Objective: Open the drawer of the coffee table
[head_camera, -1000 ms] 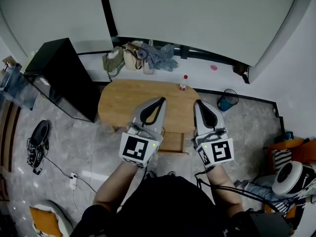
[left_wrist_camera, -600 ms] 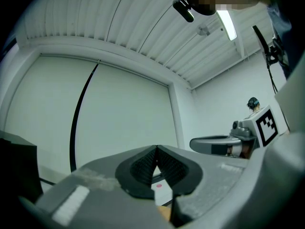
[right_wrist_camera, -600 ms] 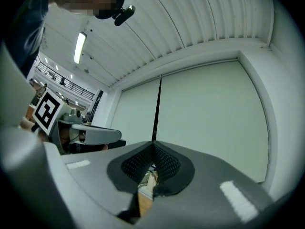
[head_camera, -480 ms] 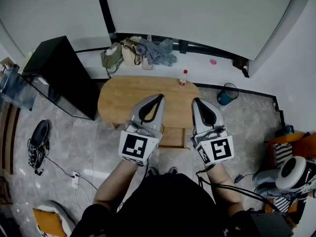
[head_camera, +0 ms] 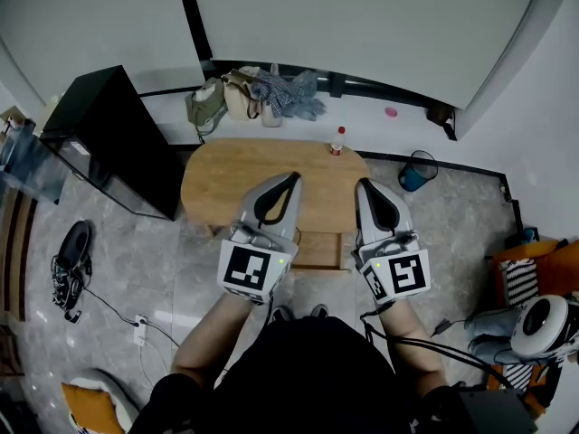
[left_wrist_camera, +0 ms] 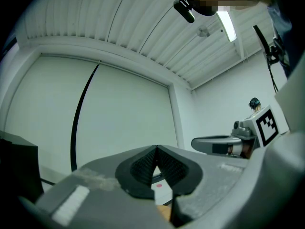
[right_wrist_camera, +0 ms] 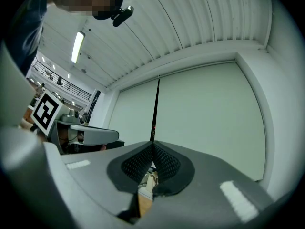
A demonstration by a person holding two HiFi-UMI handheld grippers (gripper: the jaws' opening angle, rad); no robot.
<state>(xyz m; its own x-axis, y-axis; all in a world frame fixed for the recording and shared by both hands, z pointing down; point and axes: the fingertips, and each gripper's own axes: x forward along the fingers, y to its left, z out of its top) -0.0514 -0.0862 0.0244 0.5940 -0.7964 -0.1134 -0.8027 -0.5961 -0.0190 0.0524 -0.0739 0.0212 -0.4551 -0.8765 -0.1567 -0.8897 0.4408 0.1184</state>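
An oval wooden coffee table (head_camera: 237, 177) stands on the grey tiled floor below me in the head view. Its wooden drawer (head_camera: 317, 251) shows at the near edge, between my two hands. My left gripper (head_camera: 291, 181) hovers over the table's near middle, shut with nothing in it. My right gripper (head_camera: 364, 188) hangs beside it over the table's right end, also shut and empty. In the left gripper view the left gripper (left_wrist_camera: 156, 149) has its pads pressed together. The right gripper view shows the right gripper (right_wrist_camera: 153, 145) closed the same way, aimed at the pale wall.
A small red-capped bottle (head_camera: 337, 140) stands at the table's far edge. A black cabinet (head_camera: 118, 138) is at the left, bags and clothes (head_camera: 258, 96) by the wall, a blue bin (head_camera: 416, 175) at the right. Shoes (head_camera: 71, 251) and a cable lie on the floor.
Both grippers have held their places and stayed shut. Only the head view has shifted slightly.
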